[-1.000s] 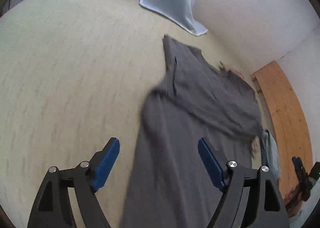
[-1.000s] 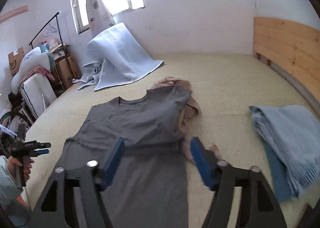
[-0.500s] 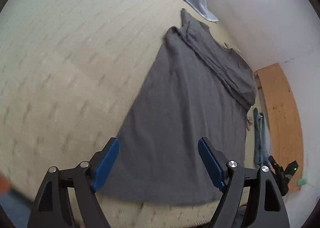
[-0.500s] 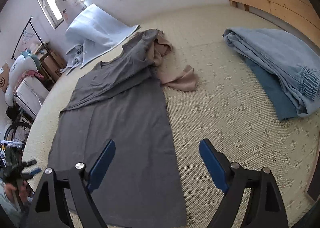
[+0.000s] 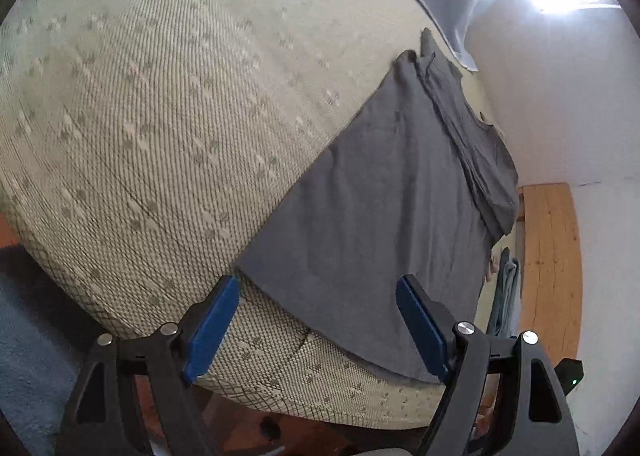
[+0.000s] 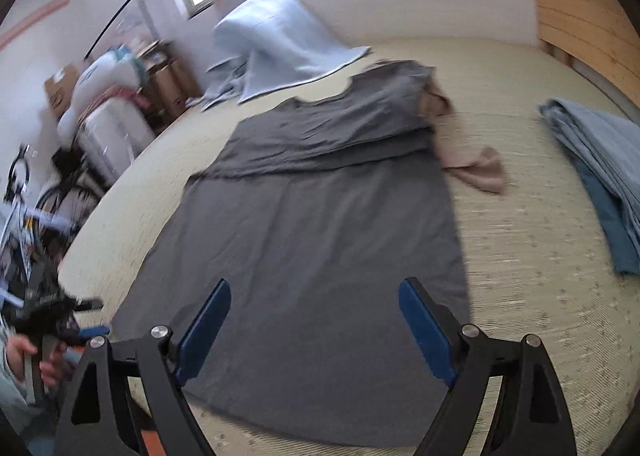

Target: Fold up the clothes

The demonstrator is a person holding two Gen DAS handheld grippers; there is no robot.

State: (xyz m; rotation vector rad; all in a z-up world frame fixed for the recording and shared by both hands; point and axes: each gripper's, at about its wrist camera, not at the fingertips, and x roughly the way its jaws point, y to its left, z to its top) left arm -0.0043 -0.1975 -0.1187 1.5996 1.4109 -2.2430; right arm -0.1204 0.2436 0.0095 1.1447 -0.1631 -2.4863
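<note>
Grey garment (image 6: 304, 240) lies flat on woven mattress (image 5: 140, 116); top folded down.

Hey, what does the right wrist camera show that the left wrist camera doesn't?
Only the right wrist view shows the tan garment beside the gray dress's right edge, the person's hand holding the left gripper, and the clutter by the window wall.

Only the left wrist view shows the mattress's near edge with floor below.

Both show the dress spread flat with its top folded over, the pale blue blanket, the wooden headboard, and open blue-padded fingers.
</note>
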